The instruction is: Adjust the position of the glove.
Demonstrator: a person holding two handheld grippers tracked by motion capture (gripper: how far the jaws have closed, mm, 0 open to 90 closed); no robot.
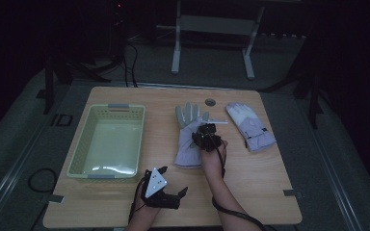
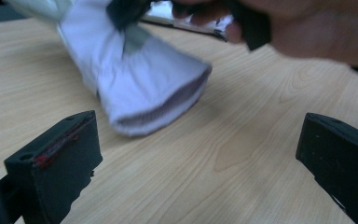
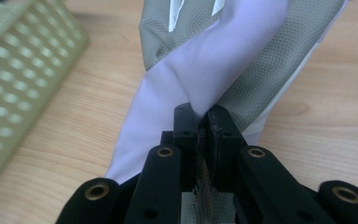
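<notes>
A light wooden table [image 1: 250,192] with a clear grain sits in a dim room. Beyond its far edge lie grey floor, black cables and the pale legs of a metal stand [image 1: 177,48], and the rest is in darkness.

The right gripper [image 1: 205,132], held in a person's hand near the middle of the table, has its two black jaws pressed together on a fold of a white and grey glove [image 1: 189,139]. In the right gripper view the pinched white cloth rises straight from between the jaw tips, and the glove's grey mesh fingers spread out beyond them. The glove's open cuff lies on the wood nearer the person than this gripper. A pale green perforated basket [image 1: 107,175] stands well to the left of the gripper, with its lattice wall showing at the left edge of the right gripper view. A second glove [image 1: 250,127] lies flat on the table just to the gripper's right, apart from it.

The left gripper [image 1: 173,185] rests low near the table's front edge, with its jaws standing wide apart and nothing between them. From its own view the held glove's cuff lies just ahead on bare wood.
</notes>
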